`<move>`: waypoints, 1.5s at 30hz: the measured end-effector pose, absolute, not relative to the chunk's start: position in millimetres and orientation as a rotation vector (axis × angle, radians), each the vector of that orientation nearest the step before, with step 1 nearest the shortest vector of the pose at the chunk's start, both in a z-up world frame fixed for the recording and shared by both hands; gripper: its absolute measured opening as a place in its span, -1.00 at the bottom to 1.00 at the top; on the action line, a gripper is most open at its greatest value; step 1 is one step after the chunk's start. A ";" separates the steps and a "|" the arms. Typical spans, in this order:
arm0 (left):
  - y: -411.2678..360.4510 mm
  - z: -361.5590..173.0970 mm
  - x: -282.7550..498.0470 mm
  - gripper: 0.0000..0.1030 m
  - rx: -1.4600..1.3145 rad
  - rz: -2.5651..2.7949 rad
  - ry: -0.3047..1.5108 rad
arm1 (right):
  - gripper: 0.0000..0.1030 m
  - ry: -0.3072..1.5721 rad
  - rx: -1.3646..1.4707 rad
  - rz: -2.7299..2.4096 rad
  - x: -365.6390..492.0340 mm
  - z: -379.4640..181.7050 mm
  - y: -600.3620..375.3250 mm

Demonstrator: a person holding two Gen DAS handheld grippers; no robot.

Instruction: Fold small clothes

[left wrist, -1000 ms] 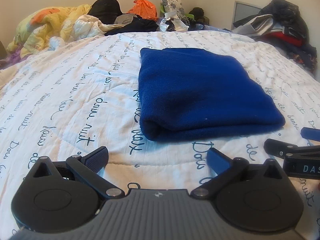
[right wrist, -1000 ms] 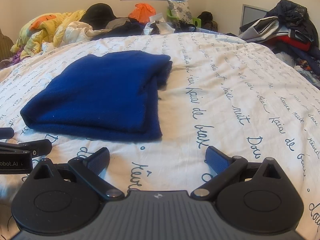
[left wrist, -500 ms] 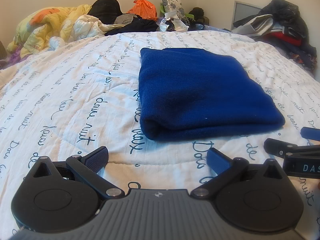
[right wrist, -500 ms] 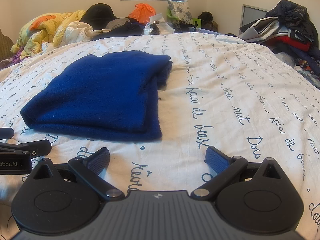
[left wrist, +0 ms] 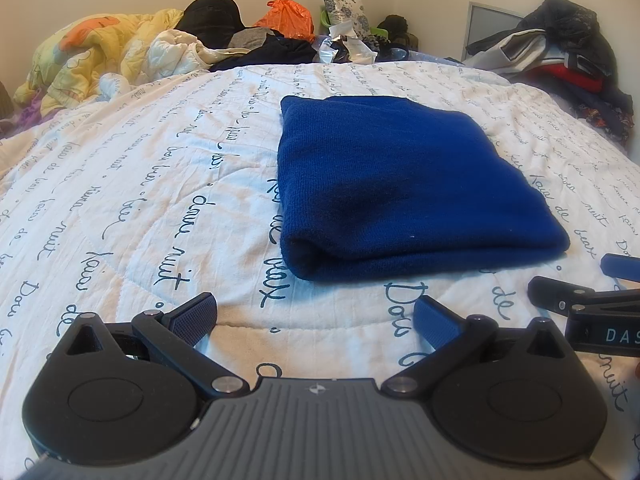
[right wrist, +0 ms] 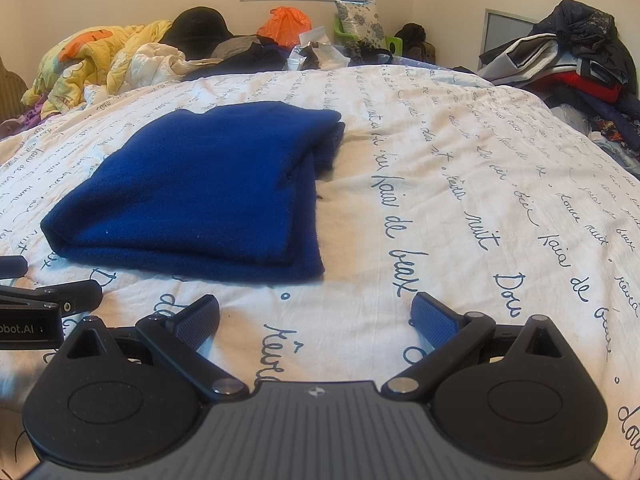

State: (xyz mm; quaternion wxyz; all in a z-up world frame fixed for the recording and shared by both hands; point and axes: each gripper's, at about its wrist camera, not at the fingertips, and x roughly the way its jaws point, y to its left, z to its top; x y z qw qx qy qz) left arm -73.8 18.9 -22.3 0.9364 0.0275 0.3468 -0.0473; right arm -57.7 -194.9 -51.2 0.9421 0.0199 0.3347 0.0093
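The white quilted bedspread (left wrist: 168, 184) carries dark blue cursive script in repeating rows: "nuit", "de" and "Dou" read clearly, the rest only in part. In the left wrist view, the black body of the right gripper (left wrist: 608, 334) shows pale letters "DAS", cut off by the edge. In the right wrist view, the left gripper (right wrist: 24, 330) reads "obot.AI".

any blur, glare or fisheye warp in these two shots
Left wrist view: sharp, soft even light, the bed bulges from fisheye warp, corners dark. Right wrist view: same warp, the blue cloth crisp, no glare.
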 end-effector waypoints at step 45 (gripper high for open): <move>17.5 -21.8 -76.1 1.00 0.043 -0.054 0.717 | 1.00 0.684 0.043 0.018 -58.1 -50.8 -194.9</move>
